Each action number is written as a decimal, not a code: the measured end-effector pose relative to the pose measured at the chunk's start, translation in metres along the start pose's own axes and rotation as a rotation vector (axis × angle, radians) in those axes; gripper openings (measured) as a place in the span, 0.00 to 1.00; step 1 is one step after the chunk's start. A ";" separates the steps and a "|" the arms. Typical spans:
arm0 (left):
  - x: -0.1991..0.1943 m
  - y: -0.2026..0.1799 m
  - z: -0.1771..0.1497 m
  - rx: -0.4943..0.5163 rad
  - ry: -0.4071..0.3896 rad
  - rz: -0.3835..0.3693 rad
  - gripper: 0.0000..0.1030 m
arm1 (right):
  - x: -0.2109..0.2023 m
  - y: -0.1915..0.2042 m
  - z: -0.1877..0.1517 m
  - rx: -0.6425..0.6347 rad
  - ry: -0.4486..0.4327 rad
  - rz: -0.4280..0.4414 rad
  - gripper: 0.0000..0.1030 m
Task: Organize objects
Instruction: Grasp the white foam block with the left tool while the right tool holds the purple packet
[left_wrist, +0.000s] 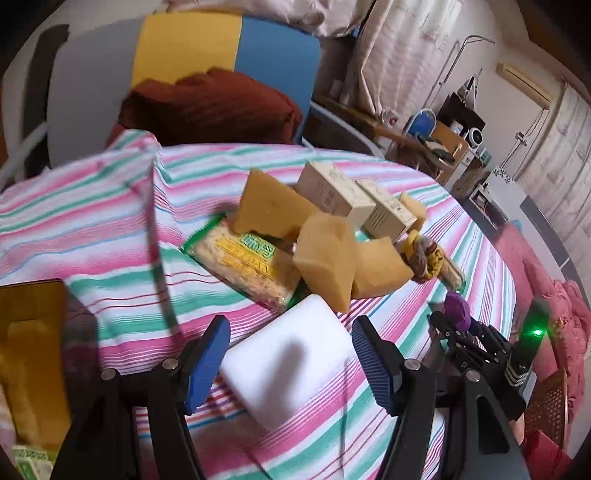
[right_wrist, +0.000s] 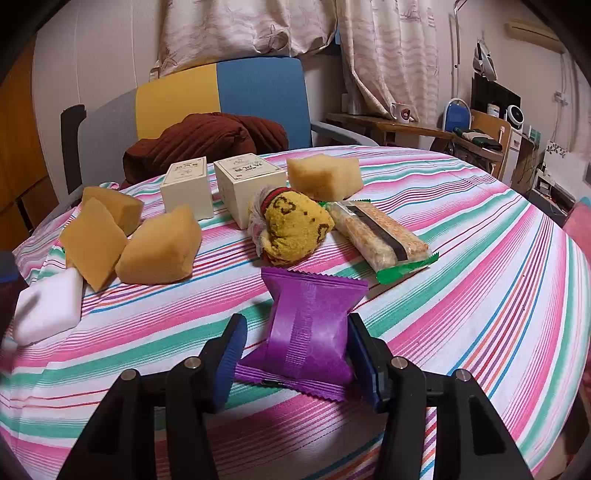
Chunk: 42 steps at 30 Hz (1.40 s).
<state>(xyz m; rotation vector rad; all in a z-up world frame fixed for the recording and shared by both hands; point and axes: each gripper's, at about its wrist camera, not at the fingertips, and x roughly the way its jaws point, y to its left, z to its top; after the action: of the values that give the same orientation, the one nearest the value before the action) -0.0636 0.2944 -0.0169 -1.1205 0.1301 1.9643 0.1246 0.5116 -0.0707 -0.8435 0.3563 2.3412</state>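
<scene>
Purple crinkled foil, a small pillow-shaped snack packet (right_wrist: 308, 332), sits pinched between the pads of the right claw (right_wrist: 295, 354) near the front edge of the striped cloth-covered surface (right_wrist: 480, 266). The pouch bows in at its waist where the pads press, so the grip looks firm. For a clean lift I would keep the squeeze no harder than this, since the wrapper is slippery and puffed with air, and raise it straight up before carrying it off, clear of the yellow knitted sock ball (right_wrist: 295, 229) just behind it.

The left claw (left_wrist: 290, 363) stands spread, its blue pads either side of a white rectangular foam block (left_wrist: 288, 354) without touching it. That block lies towards the left edge of the surface. The claw should settle lower and square to the block's long sides before closing, as foam gives and may twist.

Farther back lie several tan sponge wedges (right_wrist: 159, 251), two green-edged packets of cereal bars (right_wrist: 380, 232), and two cream cardboard boxes (right_wrist: 247, 184) near the far edge, with one more pale sponge (right_wrist: 325, 175) beside them.
</scene>
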 end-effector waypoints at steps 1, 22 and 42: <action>0.004 0.001 -0.001 -0.007 0.004 -0.012 0.67 | 0.000 0.000 0.000 0.000 -0.001 0.000 0.54; 0.001 -0.035 -0.050 0.155 0.028 0.055 0.68 | -0.001 0.000 -0.001 0.000 -0.014 -0.002 0.54; 0.024 -0.055 -0.061 0.291 0.017 0.245 0.60 | -0.001 0.001 -0.001 -0.002 -0.018 -0.004 0.54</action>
<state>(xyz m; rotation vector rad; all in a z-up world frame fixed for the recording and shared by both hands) 0.0101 0.3155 -0.0548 -0.9646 0.5671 2.0673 0.1255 0.5098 -0.0708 -0.8223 0.3449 2.3444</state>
